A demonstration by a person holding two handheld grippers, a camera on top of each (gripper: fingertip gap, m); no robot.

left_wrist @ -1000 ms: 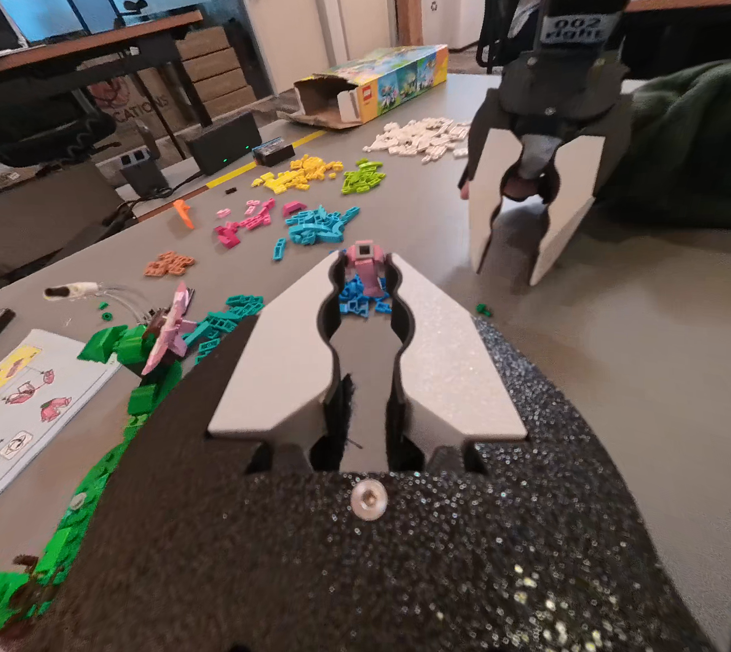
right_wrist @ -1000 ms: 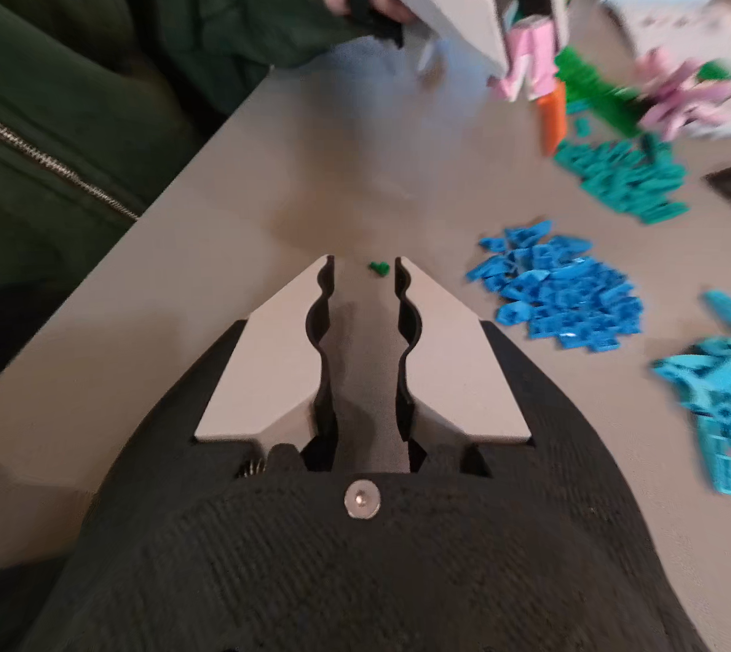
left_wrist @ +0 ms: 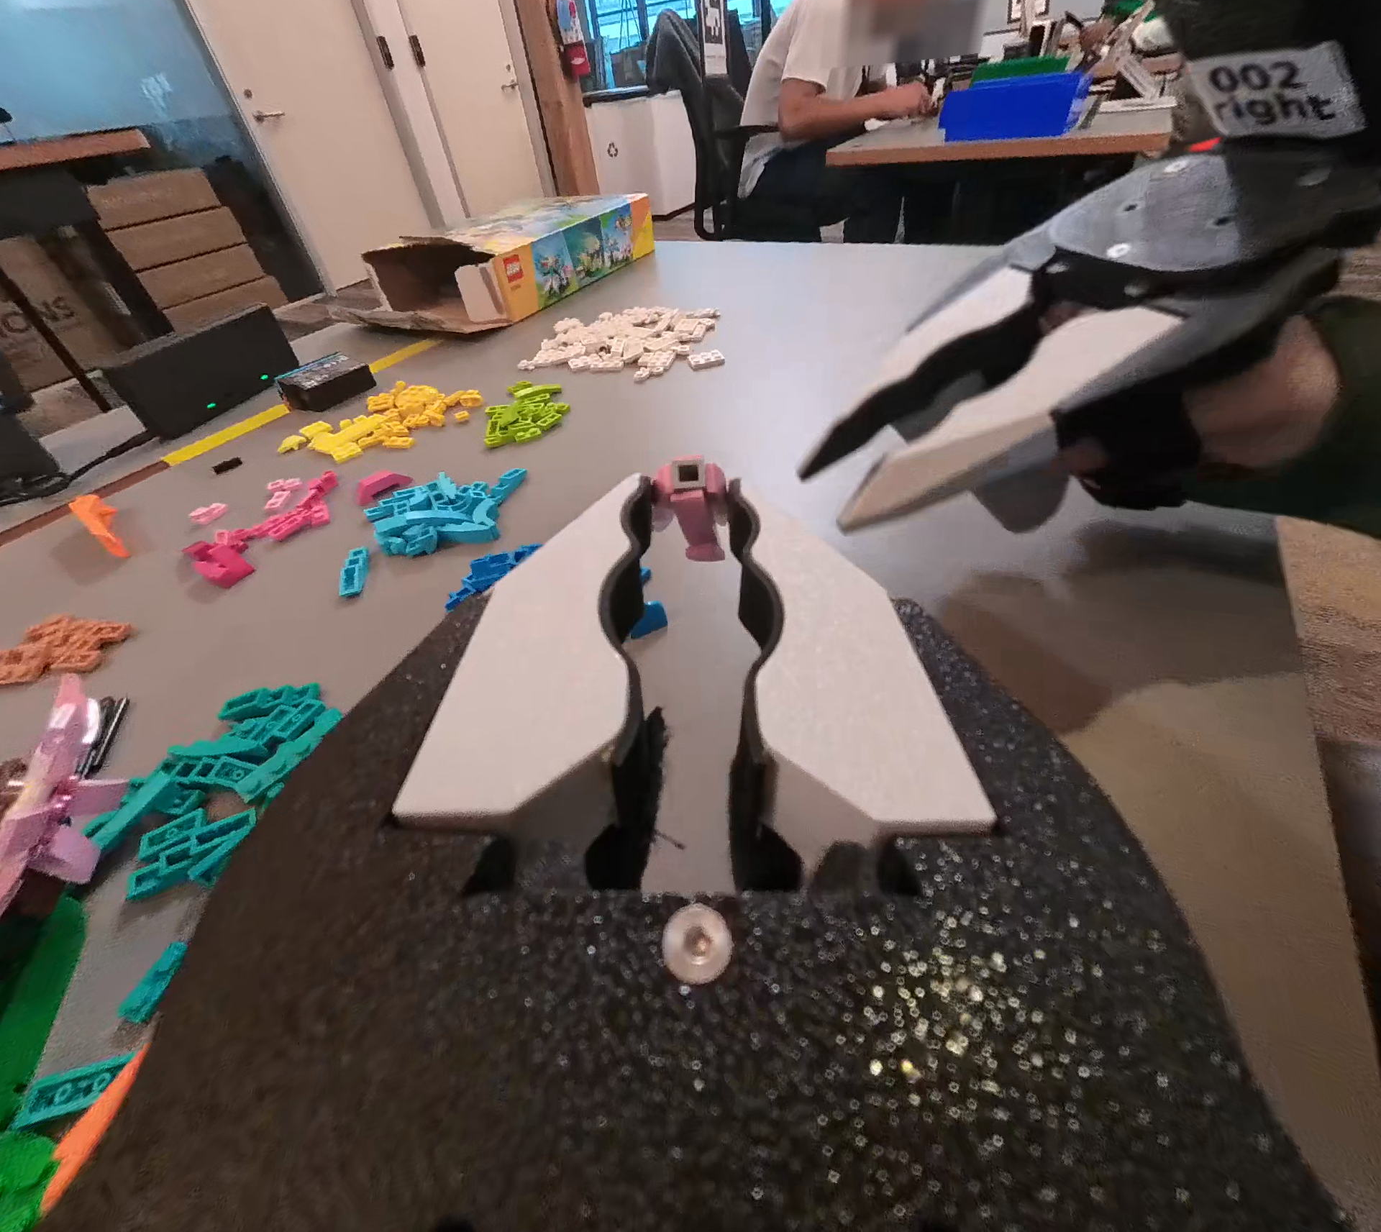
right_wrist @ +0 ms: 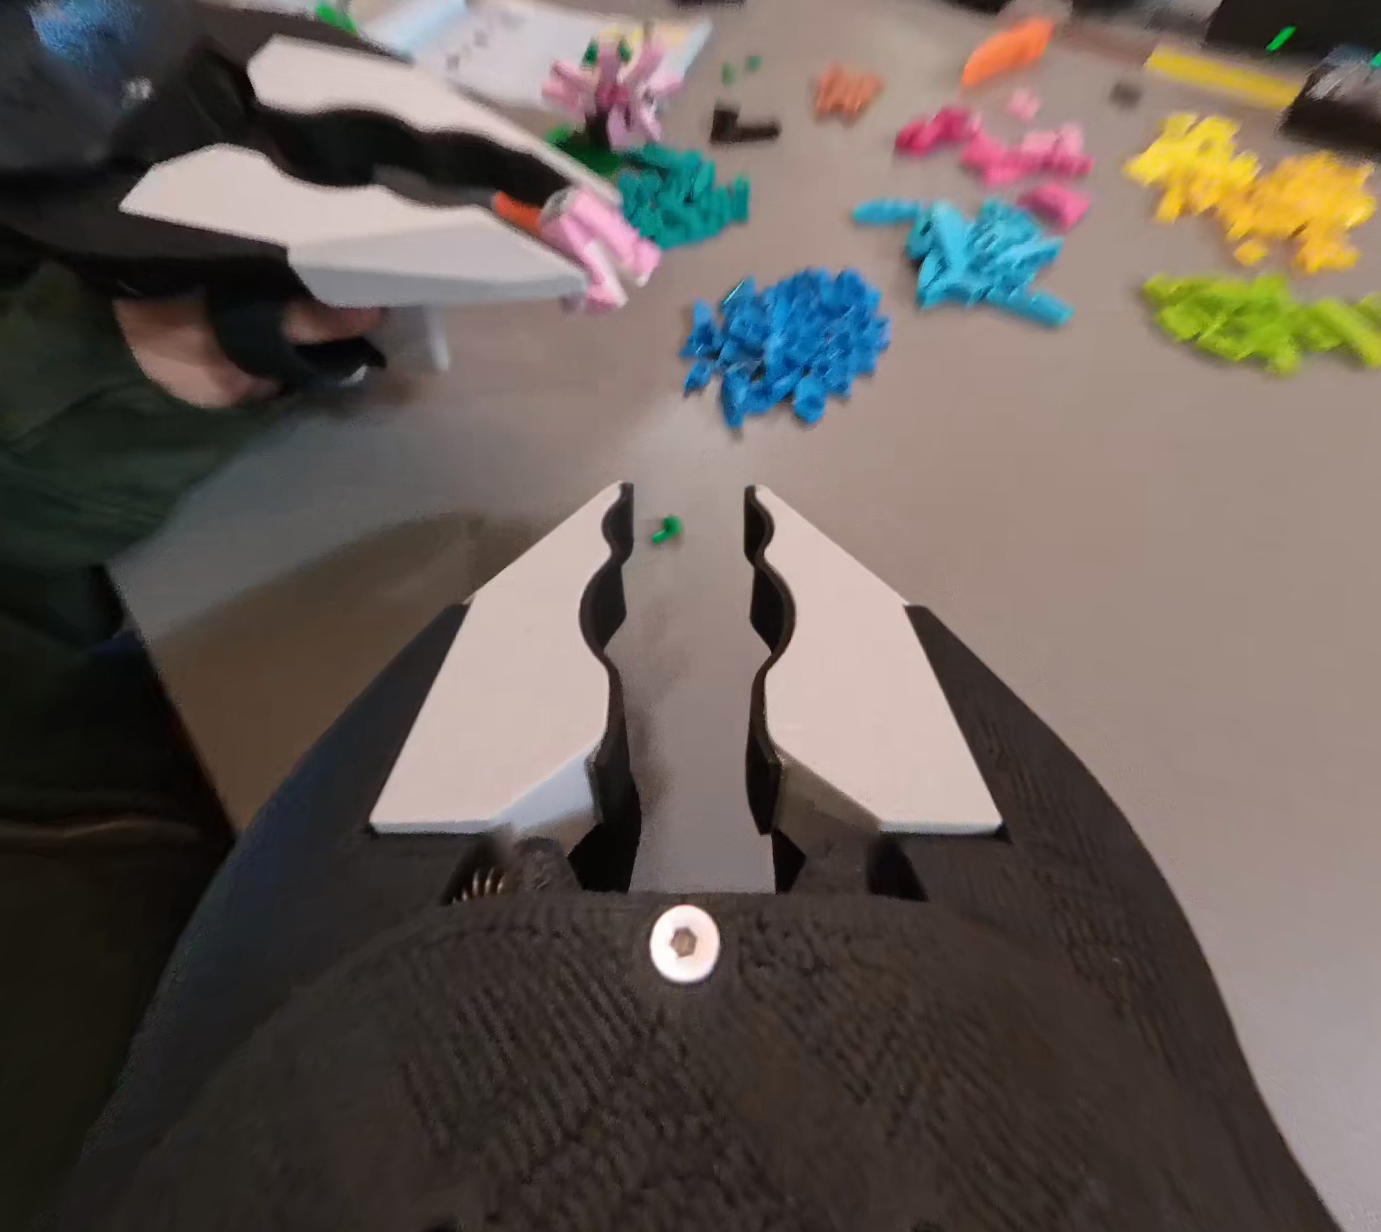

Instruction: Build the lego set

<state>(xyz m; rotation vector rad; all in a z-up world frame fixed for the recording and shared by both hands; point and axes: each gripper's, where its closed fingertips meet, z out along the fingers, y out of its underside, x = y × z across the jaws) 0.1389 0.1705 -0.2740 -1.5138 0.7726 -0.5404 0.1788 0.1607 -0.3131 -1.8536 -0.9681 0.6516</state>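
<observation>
Left tool (left_wrist: pixel 687 497): pinching a small pink lego piece (left_wrist: pixel 691 509) at its tips, held above the desk (left_wrist: pixel 822 314).
Right tool (right_wrist: pixel 684 501): spread, nothing between its fingers; a tiny green piece (right_wrist: pixel 665 529) lies on the desk at its tips.
Blue bricks (right_wrist: pixel 785 340): heap at 12 o'clock from the right tool.
Teal bricks (left_wrist: pixel 224 770): at 9 o'clock of the left tool.
White bricks (left_wrist: pixel 628 337): far at 12 o'clock, near the open box (left_wrist: pixel 516 269).

On the grey table (left_wrist: pixel 859 299), the open cardboard box (left_wrist: pixel 508 277) lies behind the pile of white bricks (left_wrist: pixel 628 337); the pile of yellow bricks (left_wrist: pixel 388 419) lies left of the pile of lime-green bricks (left_wrist: pixel 523 411).
</observation>
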